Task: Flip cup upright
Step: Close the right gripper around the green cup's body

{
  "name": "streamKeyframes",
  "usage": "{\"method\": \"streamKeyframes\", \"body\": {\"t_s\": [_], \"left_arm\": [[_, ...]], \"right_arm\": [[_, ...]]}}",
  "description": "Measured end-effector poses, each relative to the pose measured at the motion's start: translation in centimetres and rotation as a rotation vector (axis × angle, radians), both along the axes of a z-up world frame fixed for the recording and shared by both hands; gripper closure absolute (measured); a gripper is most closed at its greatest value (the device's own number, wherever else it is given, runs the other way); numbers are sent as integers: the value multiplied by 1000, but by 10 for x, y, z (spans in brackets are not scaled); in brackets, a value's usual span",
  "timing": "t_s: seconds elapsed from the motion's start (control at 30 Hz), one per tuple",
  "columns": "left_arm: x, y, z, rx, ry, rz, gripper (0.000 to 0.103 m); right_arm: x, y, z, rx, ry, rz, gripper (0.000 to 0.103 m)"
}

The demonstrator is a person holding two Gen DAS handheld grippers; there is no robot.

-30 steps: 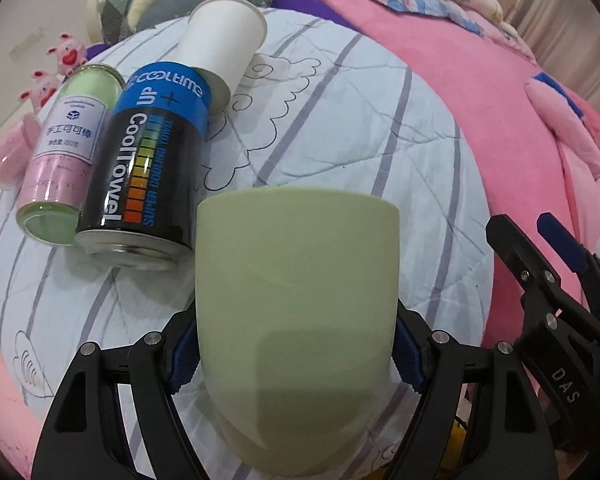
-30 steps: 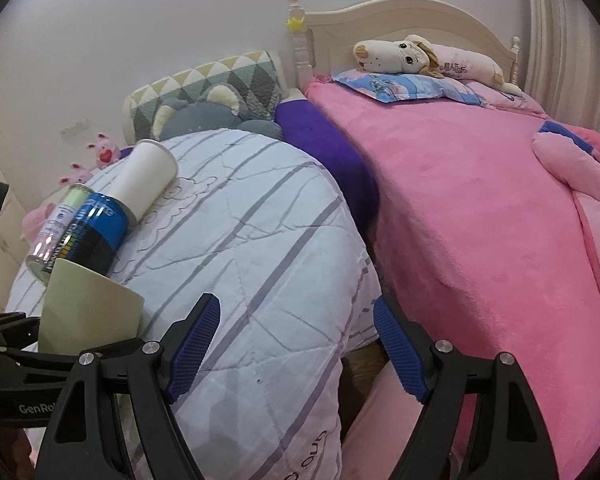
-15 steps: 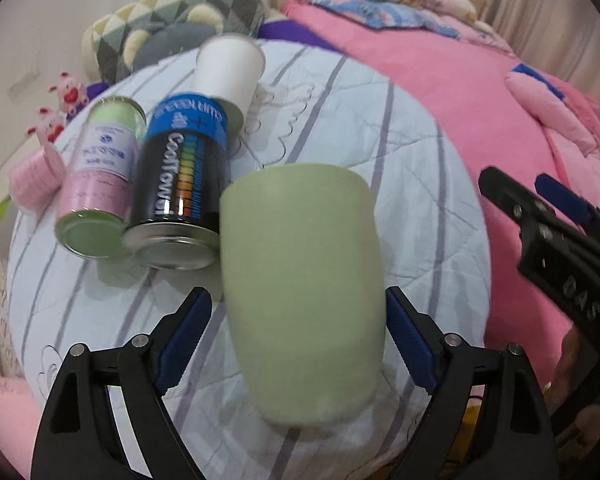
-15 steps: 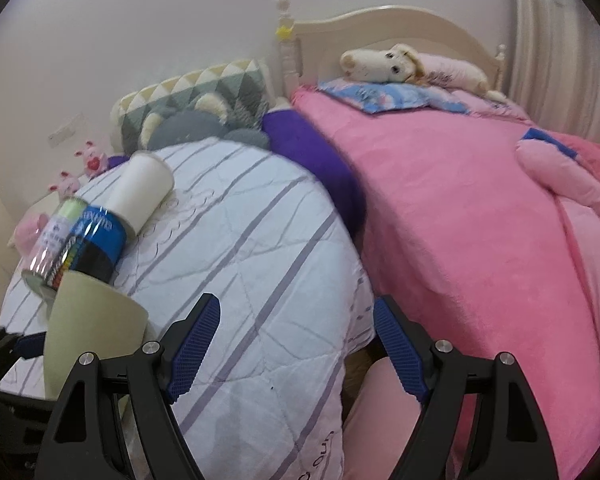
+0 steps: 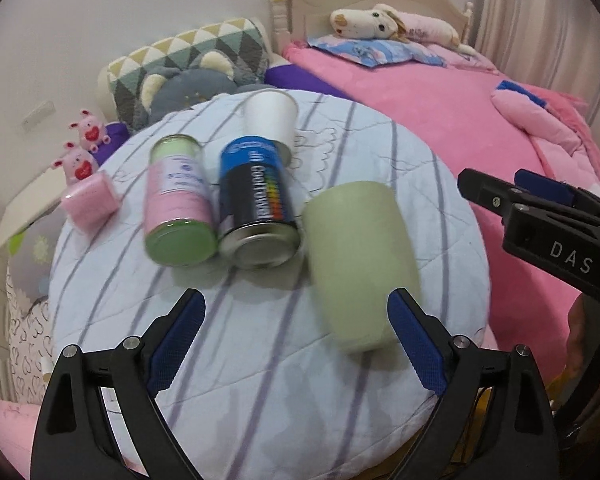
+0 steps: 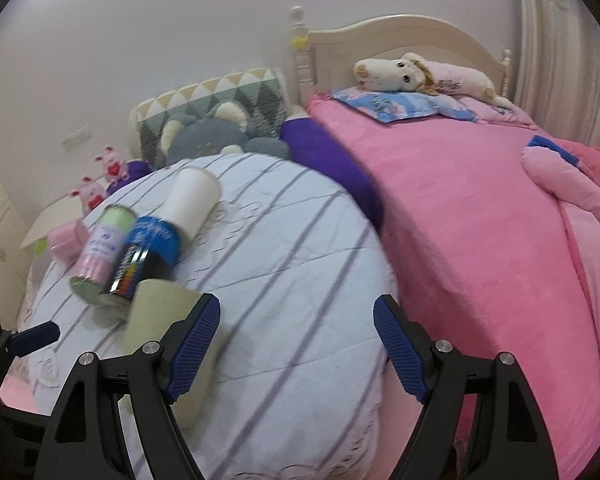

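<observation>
On the striped quilt [image 5: 340, 380], the green cup [image 5: 360, 264] stands free, wide mouth up and narrow base down, blurred and leaning slightly, just right of the dark spray can [image 5: 256, 208]. A second ago the left gripper [image 5: 296, 344] was clamped around this cup; half a second ago its pads were already off the walls; now its jaws stand wide apart and have drawn back, so the cup sits ahead of the right-hand blue pad [image 5: 416, 344] rather than between the two. The camera has also risen, bringing the headboard [image 5: 380, 4] and the toy animal [image 5: 376, 24] into sight.

Left wrist view only: the pink-and-green can [image 5: 180, 204] lying beside the dark can, the white paper cup [image 5: 272, 116] behind them, the pink block [image 5: 90, 200] at the quilt's left edge, and the right gripper [image 5: 540, 200] seen side-on at the right border.

Right wrist view only: the right gripper [image 6: 296, 344] is spread wide over the quilt's near edge, gripping nothing; the green cup [image 6: 156, 312] shows at lower left, partly hidden behind that gripper's left pad [image 6: 192, 348]. One blue tip of the left gripper [image 6: 36, 336] enters at the left border. The pink bedspread [image 6: 460, 220] fills the right half, a purple cushion [image 6: 332, 156] between it and the quilt.
</observation>
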State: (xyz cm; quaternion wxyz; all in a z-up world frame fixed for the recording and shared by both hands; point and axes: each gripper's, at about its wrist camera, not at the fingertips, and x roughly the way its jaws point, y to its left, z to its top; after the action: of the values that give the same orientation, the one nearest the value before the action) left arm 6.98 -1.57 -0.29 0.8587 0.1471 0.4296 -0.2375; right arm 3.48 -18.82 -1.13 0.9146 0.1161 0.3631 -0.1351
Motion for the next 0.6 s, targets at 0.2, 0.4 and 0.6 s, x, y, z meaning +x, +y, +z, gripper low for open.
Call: {"method": "streamKeyframes", "body": {"t_s": [0.2,0.4,0.6], "left_arm": [[10,24,-4,0,-18,42,7],[23,46,-16,1,-8,78,7],[27,53,-28,3,9,76,7]], "right_arm": [[13,30,-1,2,29,60,22],[24,48,-8,37,72,94,22],[43,65,-20,28,133,96,22]]}}
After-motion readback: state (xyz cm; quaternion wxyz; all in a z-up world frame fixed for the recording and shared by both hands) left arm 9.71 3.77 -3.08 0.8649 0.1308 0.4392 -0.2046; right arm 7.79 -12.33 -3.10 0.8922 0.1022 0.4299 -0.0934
